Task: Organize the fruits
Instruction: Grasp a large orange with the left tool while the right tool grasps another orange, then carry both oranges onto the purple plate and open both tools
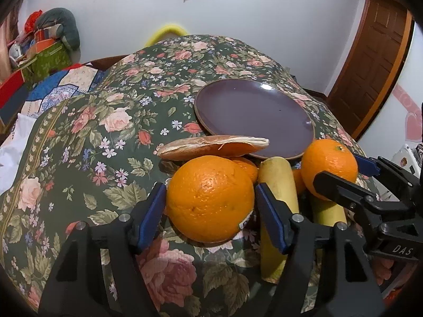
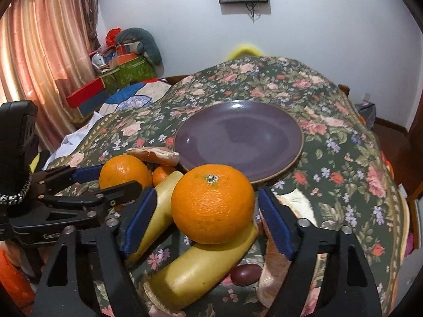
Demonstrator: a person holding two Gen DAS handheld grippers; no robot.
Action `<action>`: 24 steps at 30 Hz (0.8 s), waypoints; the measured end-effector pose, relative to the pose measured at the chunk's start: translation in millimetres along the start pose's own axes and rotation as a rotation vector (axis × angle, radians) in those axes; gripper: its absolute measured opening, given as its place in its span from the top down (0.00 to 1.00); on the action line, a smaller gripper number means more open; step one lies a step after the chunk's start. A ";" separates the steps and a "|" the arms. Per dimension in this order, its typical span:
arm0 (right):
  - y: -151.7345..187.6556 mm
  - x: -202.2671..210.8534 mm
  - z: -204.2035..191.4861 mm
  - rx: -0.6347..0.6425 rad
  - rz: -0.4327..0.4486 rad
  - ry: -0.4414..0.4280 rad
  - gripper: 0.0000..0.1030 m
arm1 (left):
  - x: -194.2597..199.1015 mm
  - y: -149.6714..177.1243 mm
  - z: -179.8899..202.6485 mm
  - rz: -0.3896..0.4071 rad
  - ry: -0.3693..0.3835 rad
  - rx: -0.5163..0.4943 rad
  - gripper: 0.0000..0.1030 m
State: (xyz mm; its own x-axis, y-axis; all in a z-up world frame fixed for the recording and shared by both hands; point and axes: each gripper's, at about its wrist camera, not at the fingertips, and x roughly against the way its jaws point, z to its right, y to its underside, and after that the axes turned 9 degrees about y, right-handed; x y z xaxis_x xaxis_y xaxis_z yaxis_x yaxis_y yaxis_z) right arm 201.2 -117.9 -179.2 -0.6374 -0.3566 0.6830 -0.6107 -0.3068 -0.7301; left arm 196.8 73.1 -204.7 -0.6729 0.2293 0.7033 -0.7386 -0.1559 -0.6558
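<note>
Orange fruit sits between each gripper's blue pads. Left gripper [image 1: 210,200]: jaws wide, pads flanking big orange [image 1: 210,198] w/o clear contact. Right gripper [image 2: 207,211]: jaws wide too, around 2nd orange [image 2: 212,203], which rests atop a banana [image 2: 195,269]; gaps both sides. Purple plate [image 2: 238,134] lies just behind the fruit on the floral cloth [image 1: 105,121]. Peel [image 1: 211,146] leans on plate rim. Small dark fruit [image 2: 244,274] beside banana.

A big orange [image 1: 210,198] sits between the left gripper's [image 1: 210,211] blue jaws, low in the frame. A purple plate [image 1: 253,116] lies above it on the flowery cloth [image 1: 92,137].
</note>
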 end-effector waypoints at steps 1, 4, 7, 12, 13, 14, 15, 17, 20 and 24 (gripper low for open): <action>0.2 -0.4 0.7 0.000 0.000 0.001 0.33 | -0.2 0.0 -0.7 0.003 0.002 0.003 0.33; 0.5 -0.4 2.2 0.001 0.000 0.005 0.38 | -0.4 -0.1 -1.4 0.006 0.004 0.007 0.34; 0.7 0.8 3.4 0.001 -0.004 0.000 0.40 | 0.1 -0.5 -0.8 0.001 0.000 0.001 0.35; -0.2 2.6 5.6 -0.009 -0.012 -0.008 0.41 | 4.5 -2.8 1.6 -0.008 -0.007 -0.001 0.35; -0.6 3.0 7.3 -0.016 -0.012 -0.017 0.41 | 6.9 -3.1 2.3 -0.005 -0.008 -0.001 0.35; -0.9 4.1 8.6 -0.021 -0.010 -0.021 0.41 | 8.6 -3.3 3.1 -0.002 -0.009 -0.002 0.35; -1.2 6.1 8.5 -0.024 -0.007 -0.020 0.41 | 12.0 -4.5 4.0 0.004 -0.012 -0.004 0.35; -3.3 10.0 10.5 -0.025 0.005 -0.015 0.41 | 18.5 -7.2 6.3 0.018 -0.014 -0.009 0.35; -7.2 17.1 14.0 -0.029 0.028 -0.007 0.41 | 29.3 -13.5 11.1 0.047 -0.021 -0.021 0.35; -15.1 25.9 20.1 -0.031 0.061 0.007 0.41 | 40.9 -25.1 15.7 0.084 -0.020 -0.033 0.35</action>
State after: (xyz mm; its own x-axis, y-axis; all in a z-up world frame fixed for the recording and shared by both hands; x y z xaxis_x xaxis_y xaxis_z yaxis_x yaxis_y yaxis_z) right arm 203.4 -140.2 -150.9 -0.6771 -0.3678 0.6373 -0.5845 -0.2573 -0.7695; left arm 187.2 71.3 -155.1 -0.7336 0.1973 0.6504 -0.6778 -0.1423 -0.7213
